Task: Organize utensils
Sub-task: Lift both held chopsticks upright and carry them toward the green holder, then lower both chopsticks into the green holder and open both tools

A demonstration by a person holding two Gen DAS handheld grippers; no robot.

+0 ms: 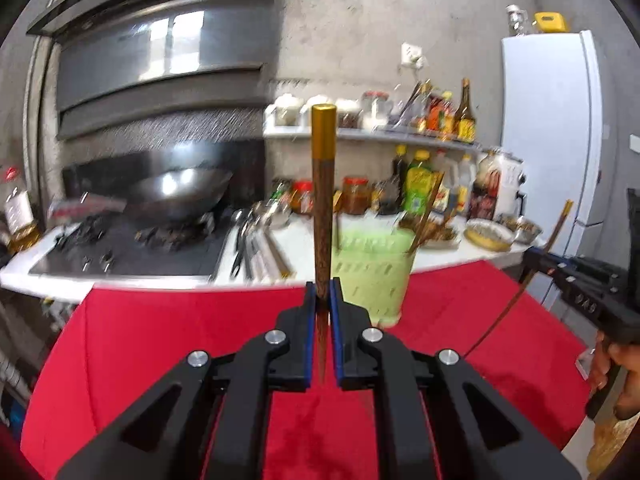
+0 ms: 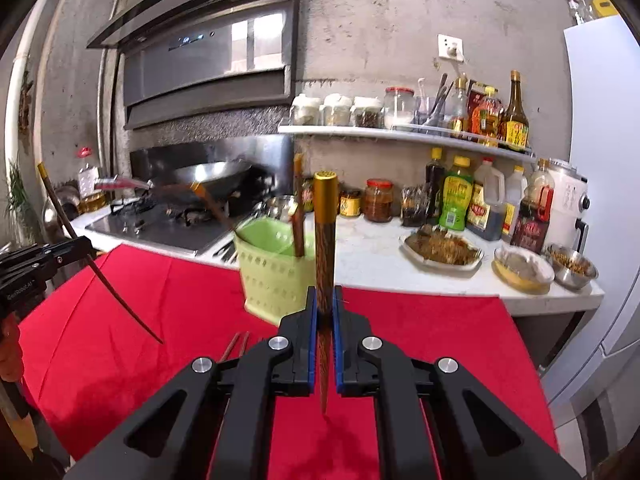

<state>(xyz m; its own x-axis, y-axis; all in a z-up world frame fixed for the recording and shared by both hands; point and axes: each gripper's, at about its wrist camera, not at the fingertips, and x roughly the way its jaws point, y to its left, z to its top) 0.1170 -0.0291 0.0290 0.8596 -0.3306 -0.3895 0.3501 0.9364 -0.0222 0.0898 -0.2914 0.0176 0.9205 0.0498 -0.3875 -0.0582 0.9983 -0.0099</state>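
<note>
Nearest in each wrist view, a tool is seen pinching one chopstick upright, gold cap at twelve o'clock and point at six. The left tool (image 1: 323, 292) is pressed together on the first chopstick (image 1: 323, 200); the right tool (image 2: 325, 300) is pressed together on the second chopstick (image 2: 325, 240). Below them, a red cloth (image 2: 160, 300) is spread over the desk (image 2: 384, 256), and what appears to be two more chopsticks (image 2: 236, 346) lie on it at about ten o'clock from the right tool.

Just beyond, the green holder (image 2: 272, 272) stands on the cloth's far part, at about eleven o'clock from the right tool and one o'clock from the left. At least two chopsticks already lean inside it; the exact count cannot be told. The holder's mouth faces up, so each held chopstick, long axis vertical, is judged to need carrying forward over the rim and lowering point-first. Which hand is nearer cannot be told. Farthest, a wok (image 2: 216, 176) sits on the stove.
</note>
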